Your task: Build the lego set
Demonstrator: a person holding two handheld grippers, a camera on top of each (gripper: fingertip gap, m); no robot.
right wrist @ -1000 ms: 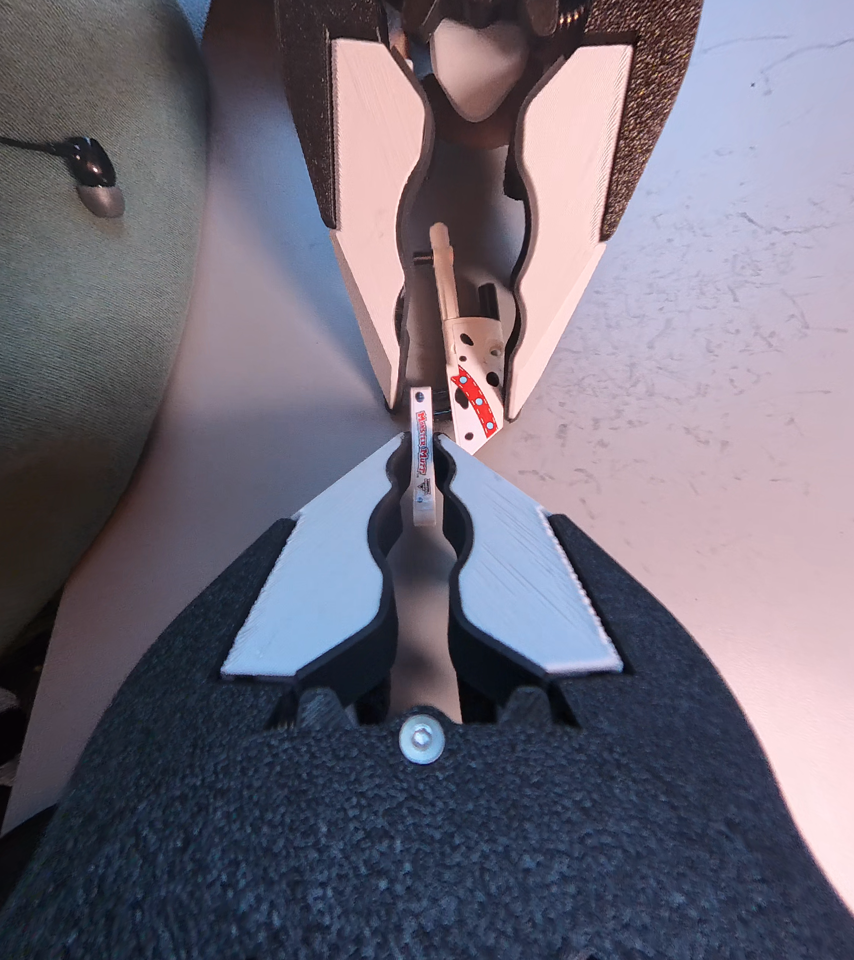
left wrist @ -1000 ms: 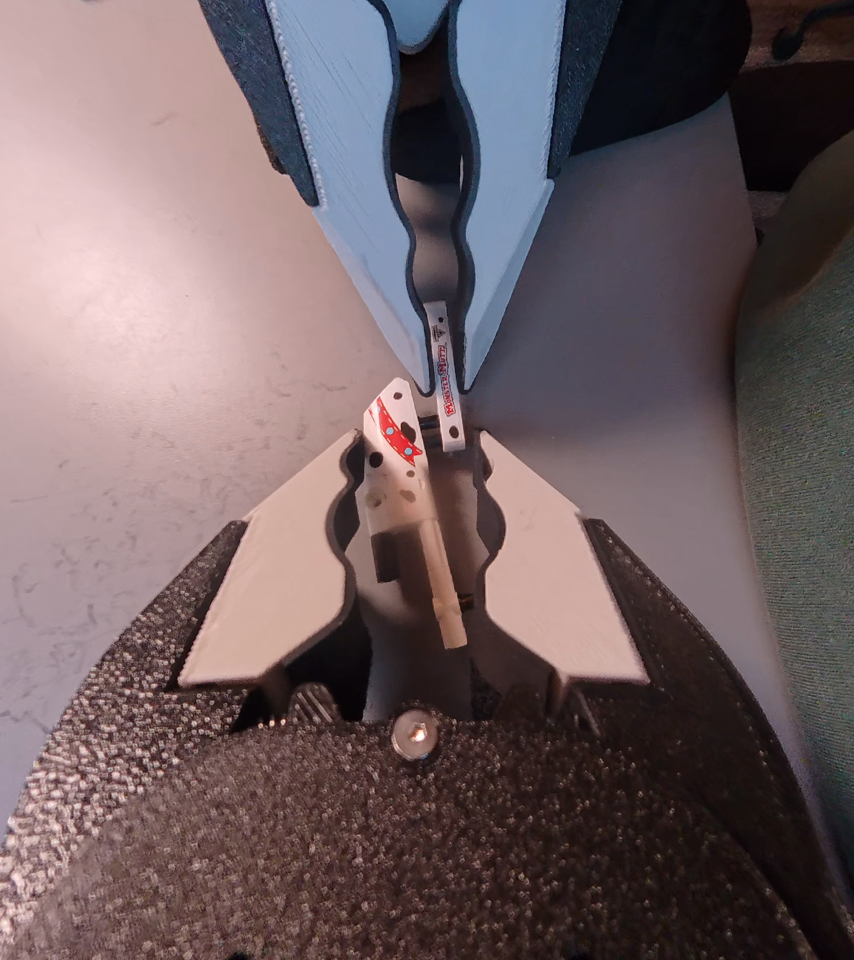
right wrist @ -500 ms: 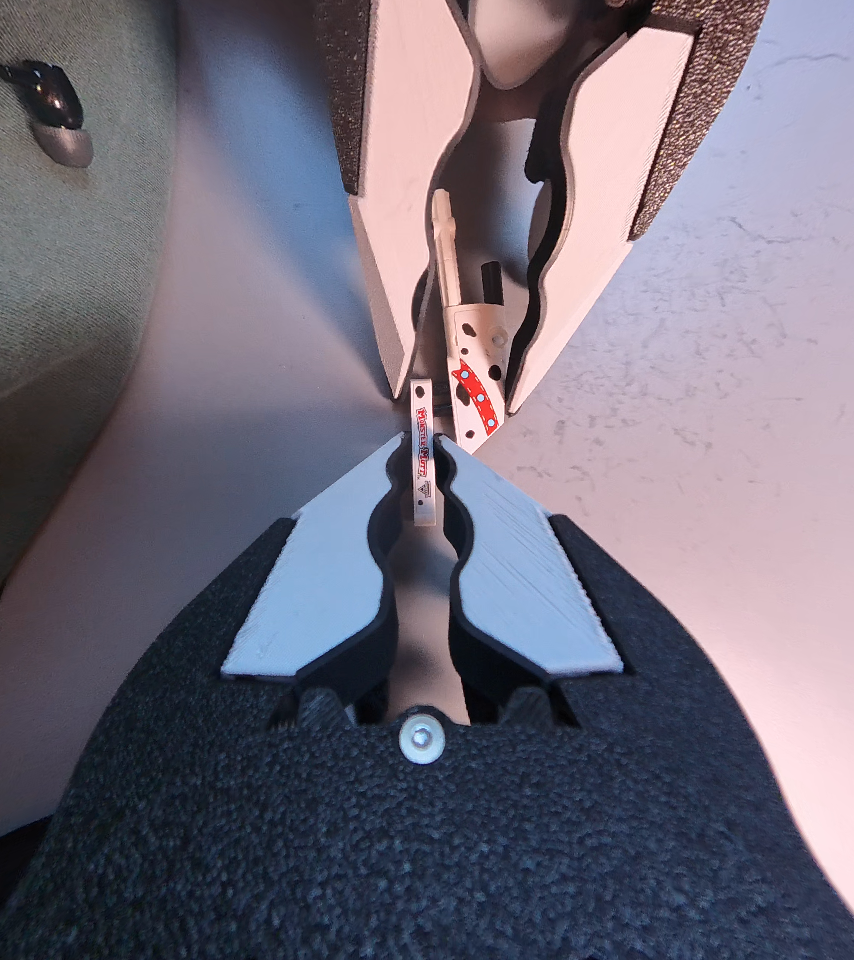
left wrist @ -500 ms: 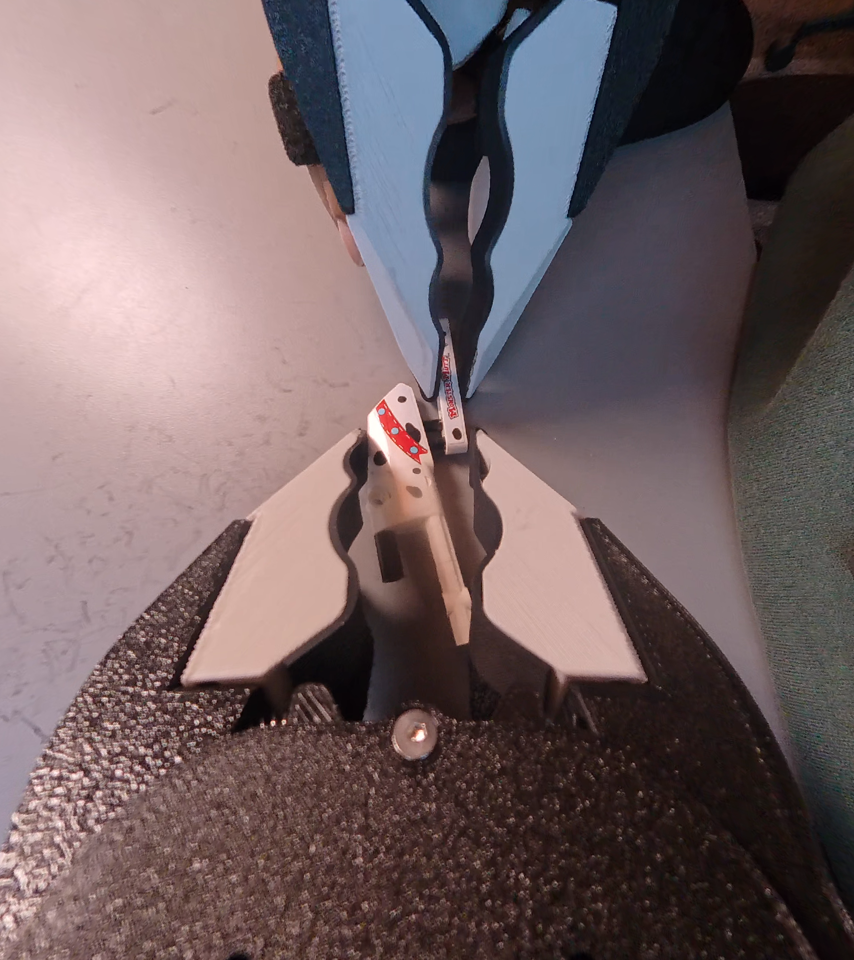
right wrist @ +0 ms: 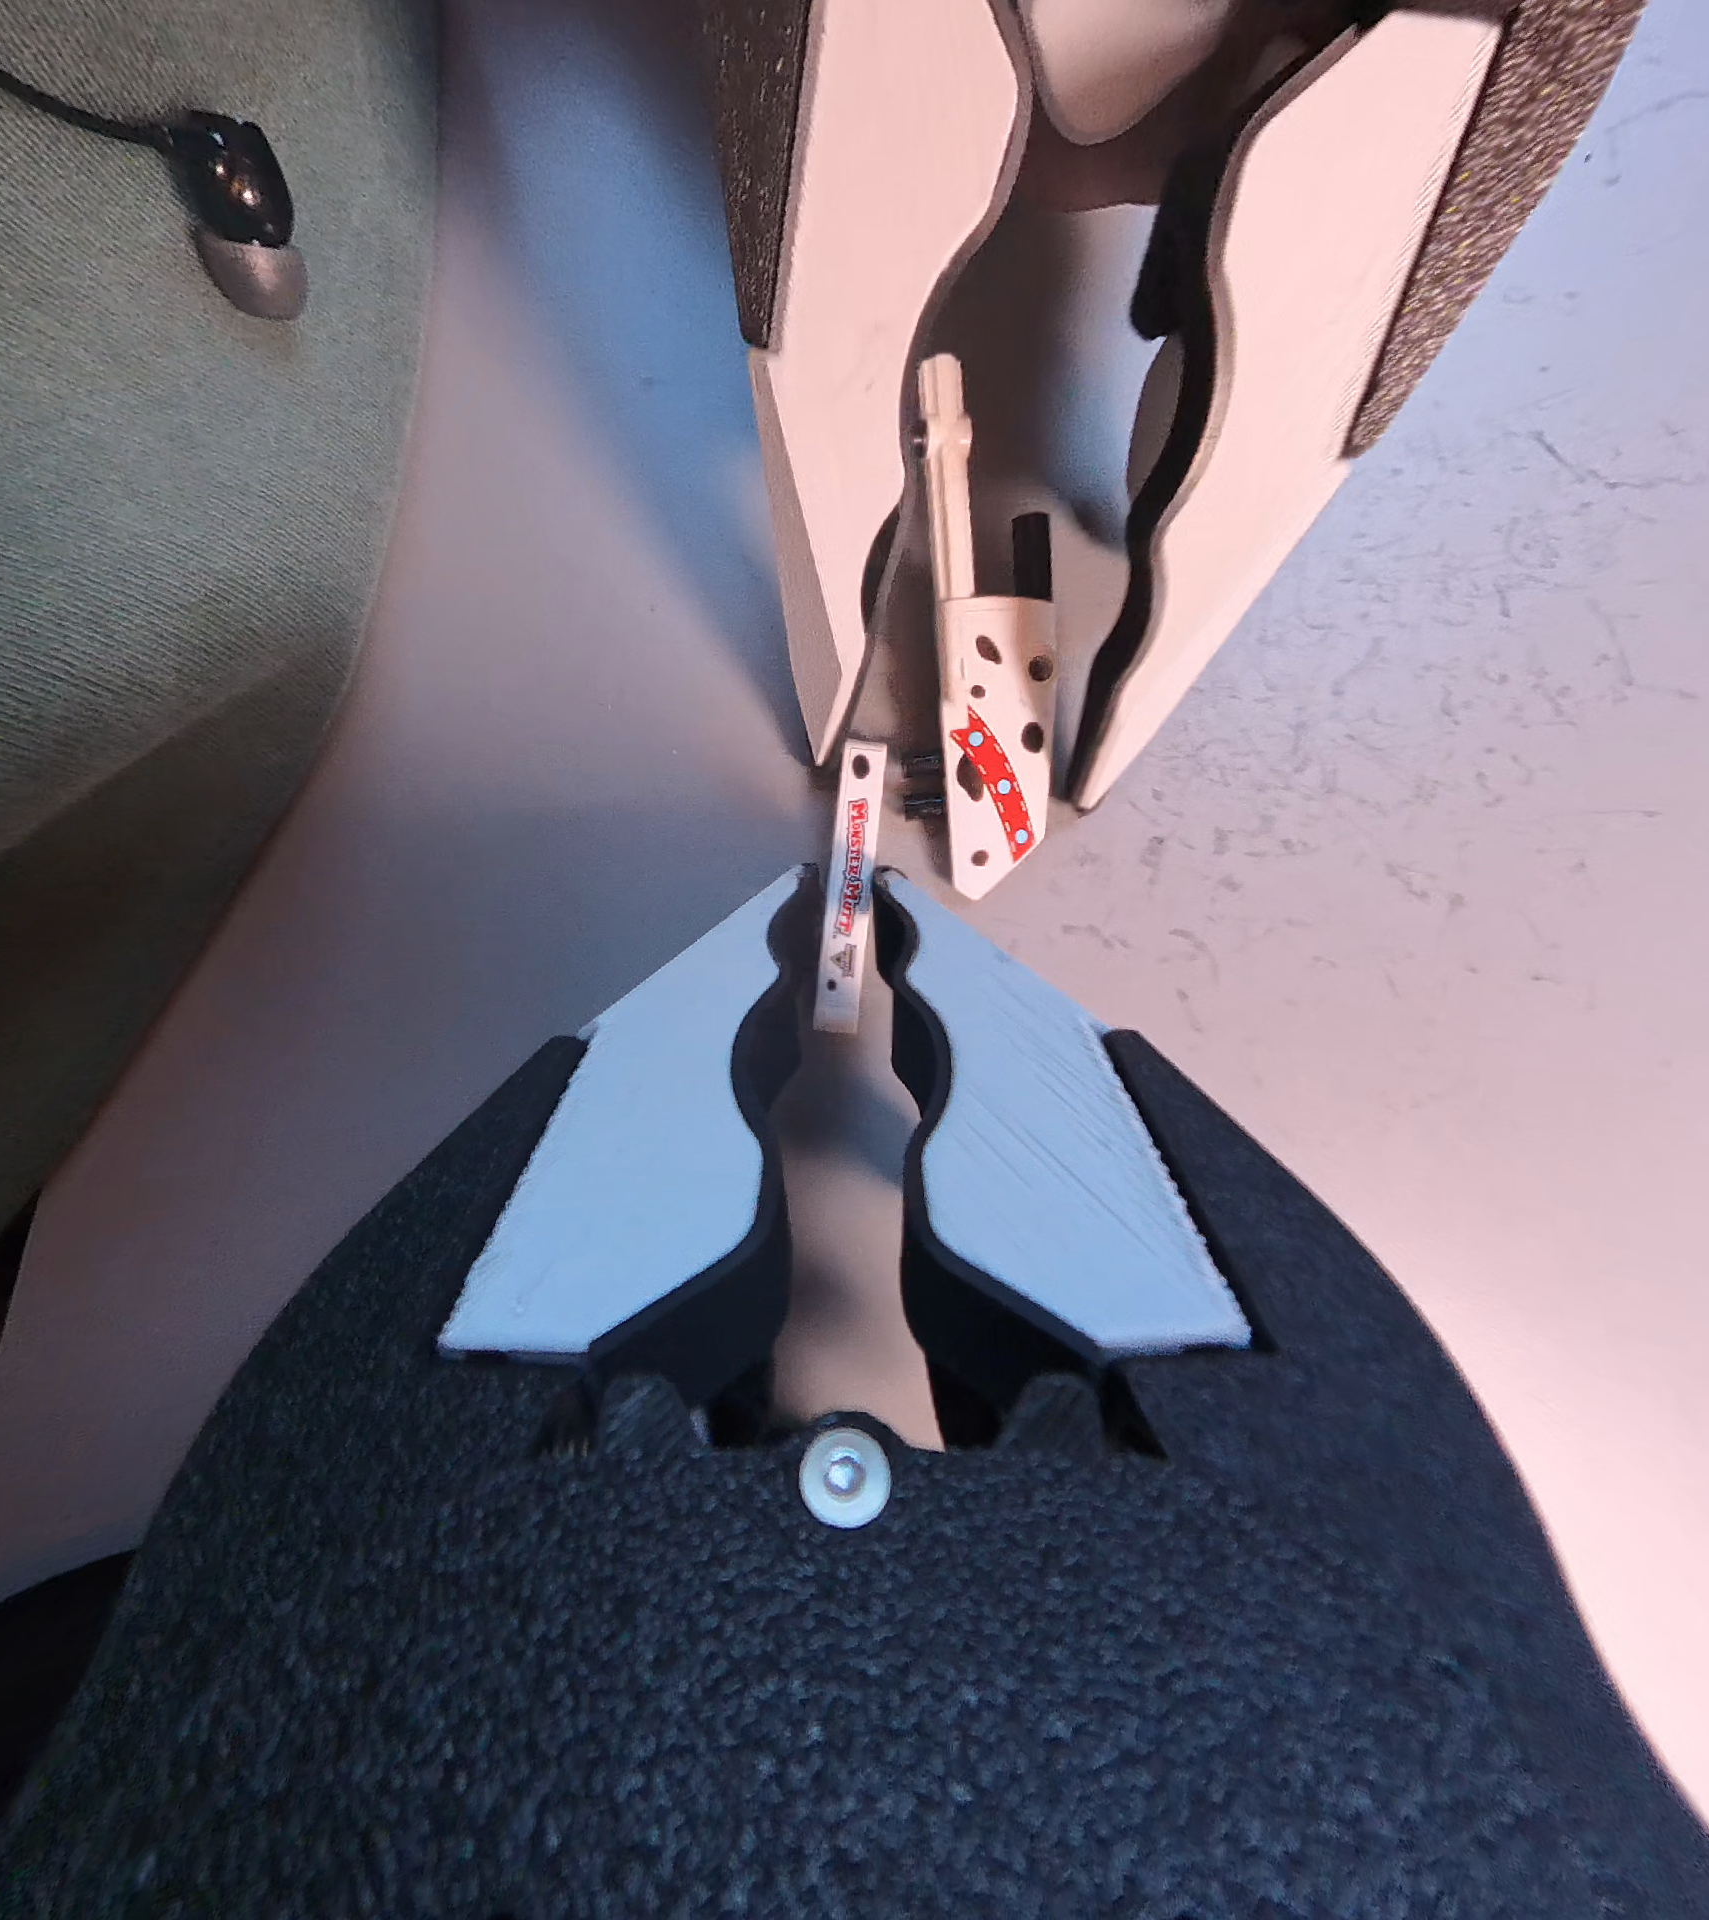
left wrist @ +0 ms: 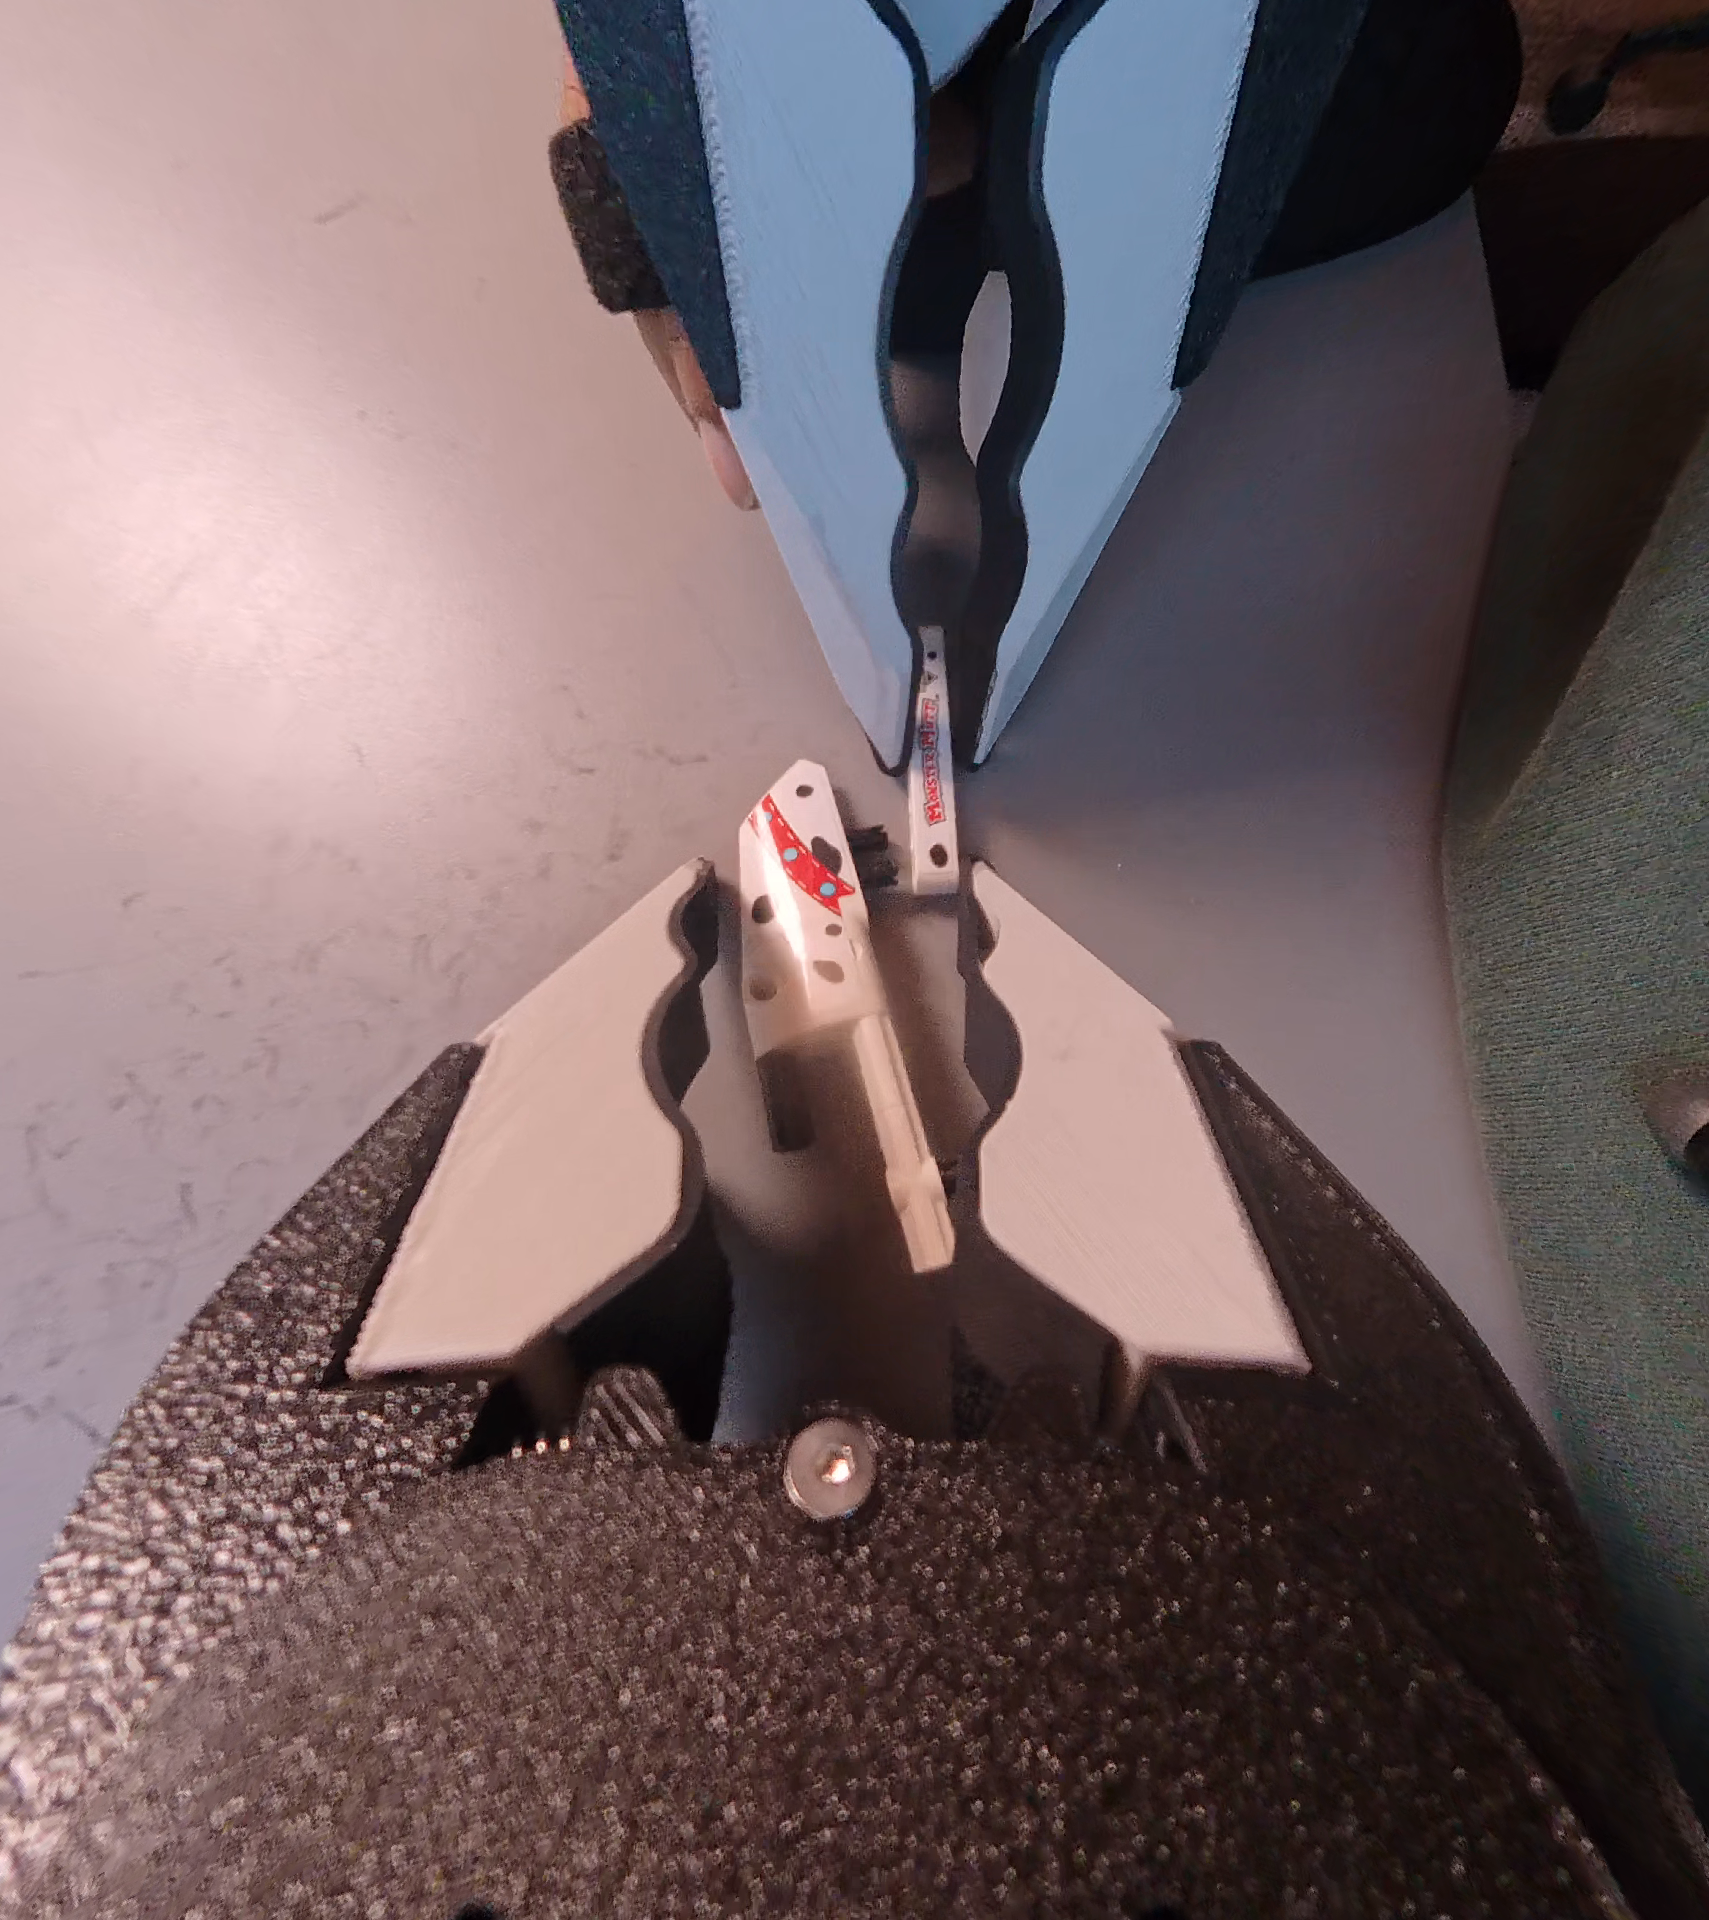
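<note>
My left gripper [left wrist: 839, 873] has its jaws partly apart around a white spotted lego piece with a red band [left wrist: 808, 935], which has a pale axle at its rear. Two black pins [left wrist: 871, 847] stick out of its side. My right gripper [right wrist: 848, 878] is shut on a thin white beam with a printed sticker [right wrist: 850, 914]. It holds the beam's free end right beside the pins [right wrist: 921, 784]. The right gripper [left wrist: 933, 764] faces the left one tip to tip. The spotted piece [right wrist: 995, 727] and left gripper [right wrist: 945, 779] show at the top of the right wrist view.
Both grippers hover over a grey table [left wrist: 258, 623]. A green upholstered chair [left wrist: 1660, 935] stands just past the table's edge, with a black cable and clip [right wrist: 242, 197] lying on it. A person's fingertip [left wrist: 715, 436] shows behind the right gripper. Left and right tips are no more than a few centimetres apart.
The two grippers have drawn closer and the left one now looks tilted in the right wrist view. The beam stays beside the pins. Both holds look unchanged.
</note>
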